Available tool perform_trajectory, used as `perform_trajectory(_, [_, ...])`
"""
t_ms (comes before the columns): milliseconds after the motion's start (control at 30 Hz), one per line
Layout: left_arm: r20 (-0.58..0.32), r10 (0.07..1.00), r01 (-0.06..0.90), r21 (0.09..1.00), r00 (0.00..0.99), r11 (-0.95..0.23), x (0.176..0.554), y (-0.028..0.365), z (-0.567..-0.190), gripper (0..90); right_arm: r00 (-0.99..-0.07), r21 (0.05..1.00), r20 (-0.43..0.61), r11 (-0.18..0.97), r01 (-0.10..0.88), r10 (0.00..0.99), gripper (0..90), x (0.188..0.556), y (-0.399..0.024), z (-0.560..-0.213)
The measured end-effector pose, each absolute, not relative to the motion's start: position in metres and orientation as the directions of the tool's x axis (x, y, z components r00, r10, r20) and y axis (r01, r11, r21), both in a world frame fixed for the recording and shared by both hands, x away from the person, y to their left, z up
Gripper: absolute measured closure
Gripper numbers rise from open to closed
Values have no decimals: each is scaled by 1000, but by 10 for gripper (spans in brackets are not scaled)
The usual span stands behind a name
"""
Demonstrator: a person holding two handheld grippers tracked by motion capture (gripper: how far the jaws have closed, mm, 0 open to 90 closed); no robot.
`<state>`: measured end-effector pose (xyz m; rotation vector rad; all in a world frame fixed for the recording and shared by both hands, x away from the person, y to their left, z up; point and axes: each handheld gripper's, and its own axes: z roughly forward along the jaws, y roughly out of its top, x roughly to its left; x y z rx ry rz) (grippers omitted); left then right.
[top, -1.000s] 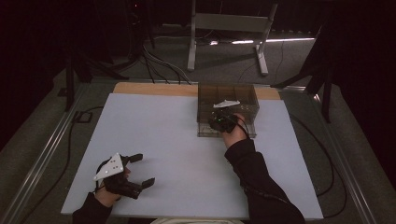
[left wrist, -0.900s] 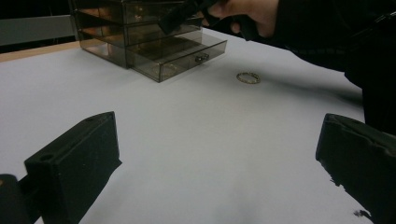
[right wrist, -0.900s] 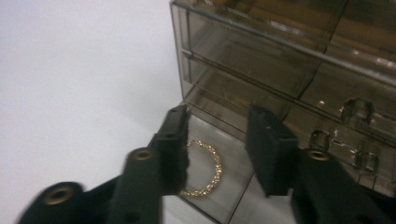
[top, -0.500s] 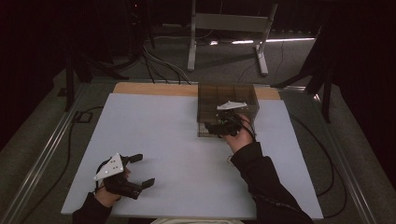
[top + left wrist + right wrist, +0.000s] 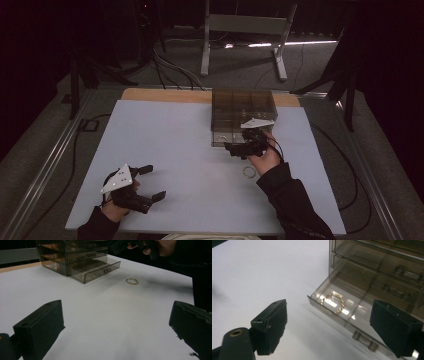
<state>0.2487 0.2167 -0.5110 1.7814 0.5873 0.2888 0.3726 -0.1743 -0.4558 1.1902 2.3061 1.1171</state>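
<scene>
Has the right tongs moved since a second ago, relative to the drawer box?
Yes. The right tongs has drawn back from the drawer box toward the person, now in front of its open bottom drawer; its jaws have just been opening, nothing between them.

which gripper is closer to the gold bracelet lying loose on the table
Right. The right gripper hangs just above and beside the bracelet, near the open drawer; the left gripper sits far across the table.

Smoky clear drawer box (image 5: 243, 107); gold bracelet (image 5: 333, 303); white table (image 5: 165, 145).
</scene>
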Motion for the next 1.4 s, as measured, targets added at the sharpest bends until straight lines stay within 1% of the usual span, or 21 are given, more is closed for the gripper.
perform_trajectory(233, [-103, 526, 238, 951, 844, -196, 249, 217, -511, 5, -587, 762, 86, 327, 559, 805, 144, 353, -191, -460])
perform_trajectory(533, [-103, 525, 238, 951, 845, -196, 249, 216, -511, 5, -542, 748, 114, 287, 599, 833, 146, 331, -213, -478])
perform_trajectory(700, [-104, 525, 238, 951, 845, -195, 248, 216, -510, 6, -514, 733, 127, 269, 624, 848, 145, 319, -221, -487])
perform_trajectory(900, [-106, 524, 239, 951, 845, -194, 248, 217, -510, 5, -488, 704, 117, 274, 655, 865, 131, 310, -225, -498])
perform_trajectory(1033, [-104, 525, 239, 951, 845, -195, 248, 217, -510, 5, -463, 687, 107, 271, 674, 880, 208, 307, -228, -505])
perform_trajectory(1067, [-104, 525, 238, 951, 845, -195, 248, 217, -510, 5, -454, 687, 100, 269, 675, 885, 254, 306, -228, -507])
perform_trajectory(1133, [-103, 524, 238, 951, 845, -196, 248, 217, -510, 5, -445, 685, 95, 266, 678, 891, 304, 304, -229, -510])
perform_trajectory(1167, [-103, 524, 238, 951, 845, -197, 248, 217, -510, 5, -438, 683, 93, 262, 681, 894, 345, 304, -229, -511])
perform_trajectory(1233, [-101, 524, 237, 951, 846, -200, 248, 216, -511, 5, -424, 677, 85, 260, 689, 902, 394, 303, -228, -513])
perform_trajectory(1300, [-97, 524, 236, 950, 846, -204, 248, 216, -510, 5, -402, 666, 79, 252, 702, 912, 470, 303, -227, -515])
perform_trajectory(1333, [-97, 524, 235, 950, 846, -204, 248, 216, -510, 5, -395, 663, 77, 249, 706, 915, 492, 303, -227, -516])
perform_trajectory(1367, [-97, 524, 235, 950, 846, -204, 248, 216, -510, 5, -387, 657, 74, 247, 712, 919, 527, 303, -226, -518])
perform_trajectory(1400, [-97, 525, 235, 951, 846, -203, 248, 217, -510, 5, -384, 649, 68, 251, 718, 921, 584, 304, -226, -518])
